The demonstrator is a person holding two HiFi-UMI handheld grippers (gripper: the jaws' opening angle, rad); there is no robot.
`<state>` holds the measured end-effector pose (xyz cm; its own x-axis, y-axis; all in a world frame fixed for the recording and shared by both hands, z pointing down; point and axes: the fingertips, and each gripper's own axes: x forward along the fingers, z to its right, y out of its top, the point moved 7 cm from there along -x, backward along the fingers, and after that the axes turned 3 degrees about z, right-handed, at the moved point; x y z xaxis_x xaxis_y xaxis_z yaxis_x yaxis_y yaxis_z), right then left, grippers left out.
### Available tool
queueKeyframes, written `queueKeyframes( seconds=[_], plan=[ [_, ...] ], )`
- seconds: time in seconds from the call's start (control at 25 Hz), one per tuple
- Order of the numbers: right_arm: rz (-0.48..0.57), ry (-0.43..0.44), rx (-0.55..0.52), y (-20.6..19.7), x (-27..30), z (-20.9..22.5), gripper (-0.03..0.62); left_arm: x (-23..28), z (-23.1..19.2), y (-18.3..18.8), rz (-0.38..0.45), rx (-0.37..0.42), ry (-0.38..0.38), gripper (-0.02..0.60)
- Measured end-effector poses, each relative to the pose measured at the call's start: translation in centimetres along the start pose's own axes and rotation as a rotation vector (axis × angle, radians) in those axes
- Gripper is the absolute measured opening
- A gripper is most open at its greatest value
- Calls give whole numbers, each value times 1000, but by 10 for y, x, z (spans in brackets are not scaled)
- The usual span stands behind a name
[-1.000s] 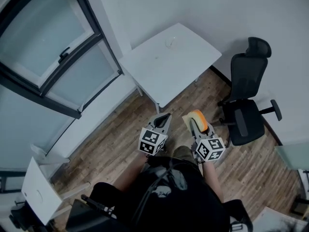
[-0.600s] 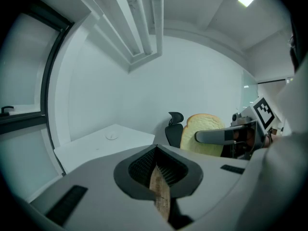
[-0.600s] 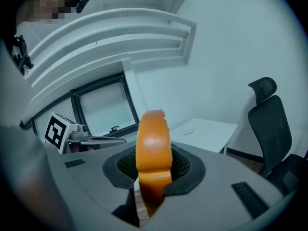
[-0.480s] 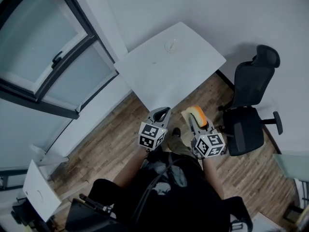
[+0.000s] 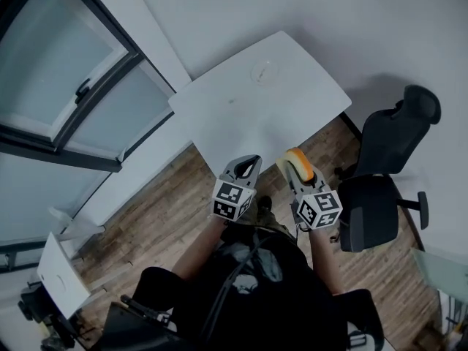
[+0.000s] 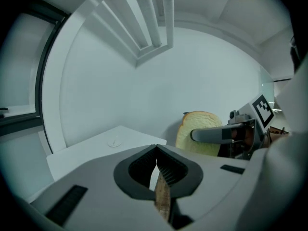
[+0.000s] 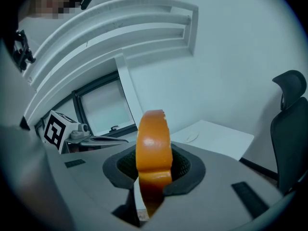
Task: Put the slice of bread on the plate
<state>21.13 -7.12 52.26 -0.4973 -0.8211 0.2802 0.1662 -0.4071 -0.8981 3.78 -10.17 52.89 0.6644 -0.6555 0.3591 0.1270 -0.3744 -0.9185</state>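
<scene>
Orange-crusted slice of bread stands upright, clamped in the right tool.

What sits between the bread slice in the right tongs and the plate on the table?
Only bare white tabletop; the head view shows nothing else between the slice of bread and the plate.

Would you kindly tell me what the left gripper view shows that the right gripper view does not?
Only the left gripper view: the pale face of the bread slice, clamped in the right tool. Only the right gripper view: the office chair, the marker cube of the left tool, and that slice's crust edge-on. Both: the white table with the plate.
</scene>
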Motion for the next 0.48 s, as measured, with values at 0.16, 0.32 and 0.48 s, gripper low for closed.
queueKeyframes(
  seconds=[0.16, 0.32, 0.48],
  plan=[
    [-27, 3, 1, 10, 37, 19, 101, 29, -31, 7, -14, -23, 18, 6],
    [-65, 12, -61, 26, 88, 37, 101, 69, -69, 15, -6, -29, 26, 8],
    [-98, 49, -118, 31, 143, 48, 101, 107, -109, 12, -26, -46, 30, 6]
  ],
)
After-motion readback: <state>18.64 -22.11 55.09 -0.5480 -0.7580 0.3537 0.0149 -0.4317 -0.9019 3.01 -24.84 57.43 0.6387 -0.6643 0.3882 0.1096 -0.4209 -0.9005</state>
